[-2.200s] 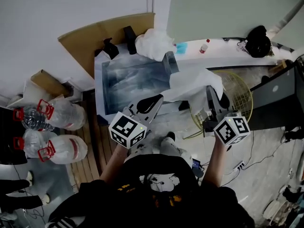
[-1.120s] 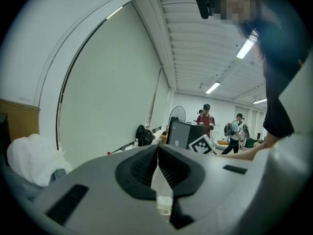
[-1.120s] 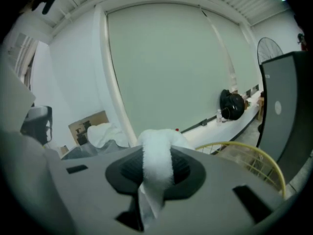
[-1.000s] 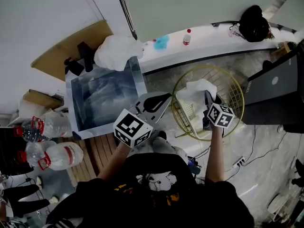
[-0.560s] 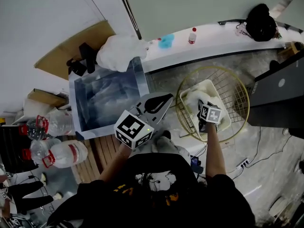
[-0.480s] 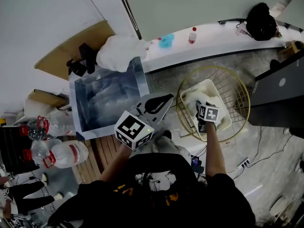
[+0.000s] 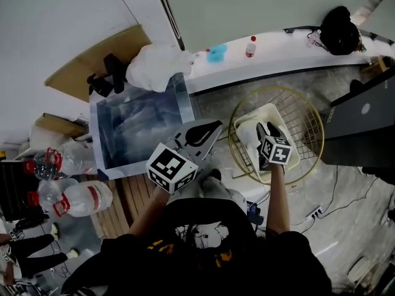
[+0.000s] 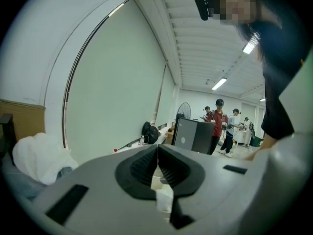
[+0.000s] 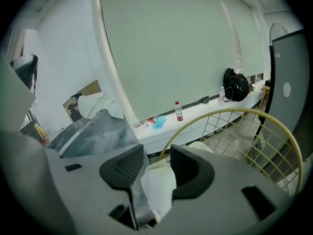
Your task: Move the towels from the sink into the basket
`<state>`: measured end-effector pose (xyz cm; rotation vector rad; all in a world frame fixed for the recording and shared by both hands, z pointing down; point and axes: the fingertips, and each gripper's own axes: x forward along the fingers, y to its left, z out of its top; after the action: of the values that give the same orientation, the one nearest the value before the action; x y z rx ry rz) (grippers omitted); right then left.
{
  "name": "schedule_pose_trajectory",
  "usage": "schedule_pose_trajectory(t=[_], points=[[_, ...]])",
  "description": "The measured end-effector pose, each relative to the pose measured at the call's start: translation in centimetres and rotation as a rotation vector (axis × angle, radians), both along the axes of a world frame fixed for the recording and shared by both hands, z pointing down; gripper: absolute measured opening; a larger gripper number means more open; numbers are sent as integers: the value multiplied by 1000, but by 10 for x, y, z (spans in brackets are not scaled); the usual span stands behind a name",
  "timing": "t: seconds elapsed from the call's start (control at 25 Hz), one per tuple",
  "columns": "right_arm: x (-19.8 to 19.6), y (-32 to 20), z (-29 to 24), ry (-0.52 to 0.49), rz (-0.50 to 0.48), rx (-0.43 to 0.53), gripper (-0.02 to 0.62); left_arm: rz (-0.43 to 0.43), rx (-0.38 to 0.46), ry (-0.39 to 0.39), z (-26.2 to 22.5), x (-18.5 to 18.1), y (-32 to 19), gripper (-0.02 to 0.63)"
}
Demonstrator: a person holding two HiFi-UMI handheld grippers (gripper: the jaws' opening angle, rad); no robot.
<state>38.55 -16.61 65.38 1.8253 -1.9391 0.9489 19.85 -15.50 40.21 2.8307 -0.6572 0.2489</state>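
The round gold wire basket (image 7: 308, 113) stands on the floor right of the sink (image 7: 102, 134). A white towel (image 7: 250, 128) lies in the basket, under my right gripper (image 7: 263, 129). In the right gripper view, a fold of that towel (image 9: 159, 182) hangs loose between the jaws of the right gripper (image 9: 157, 156). These jaws have just been opening and stand apart. A second white towel (image 7: 157, 66) is heaped on the sink's far corner. My left gripper (image 7: 215, 127) hovers between sink and basket. Seen in its own view, the left gripper (image 8: 157, 150) is shut with nothing between its jaws.
Large water bottles (image 7: 77, 196) lie on the floor left of the sink. A white ledge behind holds a small bottle (image 7: 251, 45), a blue object (image 7: 216, 54) and a black bag (image 7: 336, 32). A dark cabinet (image 7: 361, 125) stands right of the basket. Several people (image 8: 220, 124) stand far off.
The right gripper carried the white towel from beside the sink down into the basket, and its jaws have parted. The left gripper has hardly moved.
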Motion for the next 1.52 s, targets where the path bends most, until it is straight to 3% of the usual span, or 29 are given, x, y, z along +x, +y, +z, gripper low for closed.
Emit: schedule_pose_trajectory(t=[0.32, 0.52, 0.92, 1.16, 1.52], points=[[-25, -6, -94, -9, -70, 212, 117, -42, 10, 14, -3, -25, 1, 8], [-54, -14, -147, -10, -120, 314, 114, -55, 17, 26, -7, -46, -2, 8], [-160, -68, -234, 0, -298, 498, 115, -137, 31, 45, -14, -121, -21, 8], [-249, -105, -246, 29, -442, 519, 164, -215, 42, 49, -15, -191, -37, 8], [-366, -170, -217, 100, -642, 439, 227, -324, 29, 65, -5, -288, -58, 8]])
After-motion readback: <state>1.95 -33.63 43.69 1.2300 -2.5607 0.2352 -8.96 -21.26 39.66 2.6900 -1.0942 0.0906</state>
